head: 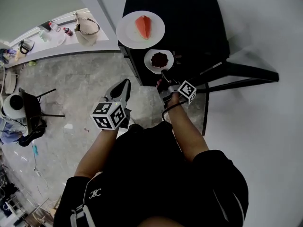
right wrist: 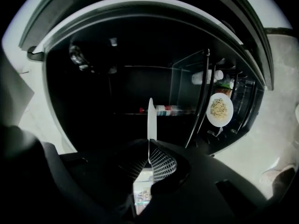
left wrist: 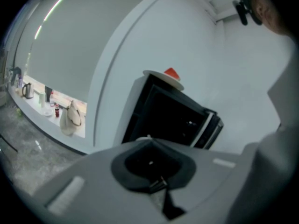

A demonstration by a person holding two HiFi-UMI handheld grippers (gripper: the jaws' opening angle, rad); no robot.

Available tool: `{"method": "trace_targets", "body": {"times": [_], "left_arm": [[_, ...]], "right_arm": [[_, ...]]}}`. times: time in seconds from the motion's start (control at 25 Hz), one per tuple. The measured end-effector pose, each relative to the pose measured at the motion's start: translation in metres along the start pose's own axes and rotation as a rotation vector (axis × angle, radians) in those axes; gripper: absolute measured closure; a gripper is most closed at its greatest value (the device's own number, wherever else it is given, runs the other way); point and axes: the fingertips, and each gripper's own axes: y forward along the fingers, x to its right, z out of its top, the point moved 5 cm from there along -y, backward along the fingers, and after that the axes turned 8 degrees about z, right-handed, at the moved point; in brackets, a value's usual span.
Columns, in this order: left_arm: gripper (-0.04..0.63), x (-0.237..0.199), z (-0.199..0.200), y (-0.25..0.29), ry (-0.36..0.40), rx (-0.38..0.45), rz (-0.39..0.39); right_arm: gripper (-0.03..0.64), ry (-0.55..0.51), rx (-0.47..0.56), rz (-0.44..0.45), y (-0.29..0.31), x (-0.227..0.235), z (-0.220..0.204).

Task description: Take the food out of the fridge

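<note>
A small black fridge (head: 189,18) stands open, and on its top lies a white plate with a red slice of food (head: 140,29). My right gripper (head: 164,75) is shut on the rim of a smaller white plate of dark food (head: 159,60), held in front of the fridge. In the right gripper view that plate (right wrist: 150,118) shows edge-on between the shut pads (right wrist: 161,160). My left gripper (head: 122,90) hangs shut and empty, lower left of the fridge. From the left gripper view the fridge (left wrist: 173,118) and the red slice's plate (left wrist: 164,77) are ahead.
Inside the fridge lie a bottle (right wrist: 169,110) and a plate of pale food (right wrist: 219,109) on the door side. The open door (head: 241,72) juts right. A counter (head: 57,41) with a bag (head: 87,30) runs at the upper left. A black chair (head: 33,110) stands on the left.
</note>
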Motion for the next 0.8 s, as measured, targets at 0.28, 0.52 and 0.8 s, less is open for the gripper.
{"method": "trace_targets", "body": {"times": [0.28,0.52,0.8], "left_arm": [[0.595,0.013,0.003,0.003,0.042,0.023,-0.034],[0.595,0.02,0.0,0.007,0.059,0.03,-0.061],[0.595,0.031,0.007,0.015,0.077,0.06,-0.102]], "right_arm": [[0.609,0.02,-0.013,0.066,-0.044,-0.047,-0.008],[0.609,0.027,-0.053,0.12,-0.076,-0.089,-0.019],[0.609,0.022,-0.041,0.153,-0.104,-0.135,-0.021]]}}
